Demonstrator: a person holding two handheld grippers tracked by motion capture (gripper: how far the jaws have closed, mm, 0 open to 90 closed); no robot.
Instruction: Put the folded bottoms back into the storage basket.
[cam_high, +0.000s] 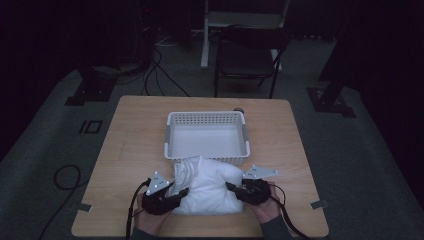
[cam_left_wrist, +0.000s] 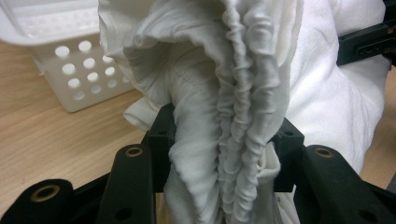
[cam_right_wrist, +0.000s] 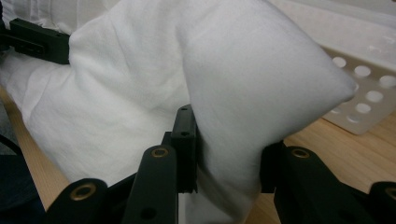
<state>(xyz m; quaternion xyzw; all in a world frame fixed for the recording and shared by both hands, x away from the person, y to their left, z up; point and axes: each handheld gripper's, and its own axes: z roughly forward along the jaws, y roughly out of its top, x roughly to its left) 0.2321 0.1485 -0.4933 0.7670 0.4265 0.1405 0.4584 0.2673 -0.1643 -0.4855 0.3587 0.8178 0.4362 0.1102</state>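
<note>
A white pillow in a loose white case (cam_high: 212, 187) lies on the wooden table (cam_high: 135, 145) just in front of a white perforated basket (cam_high: 206, 135). My left gripper (cam_high: 181, 192) is at the pillow's left end, shut on the bunched, gathered edge of the pillowcase (cam_left_wrist: 229, 116). My right gripper (cam_high: 231, 187) is at the pillow's right end, shut on a puffed corner of the pillow (cam_right_wrist: 243, 107). In the left gripper view the other gripper's black jaw shows at the far right. The basket is empty.
The basket (cam_left_wrist: 70, 70) stands close behind the pillow, its near wall touching or almost touching the cloth. A dark chair (cam_high: 247, 60) and cables lie on the floor beyond the table's far edge. Bare tabletop lies left and right of the basket.
</note>
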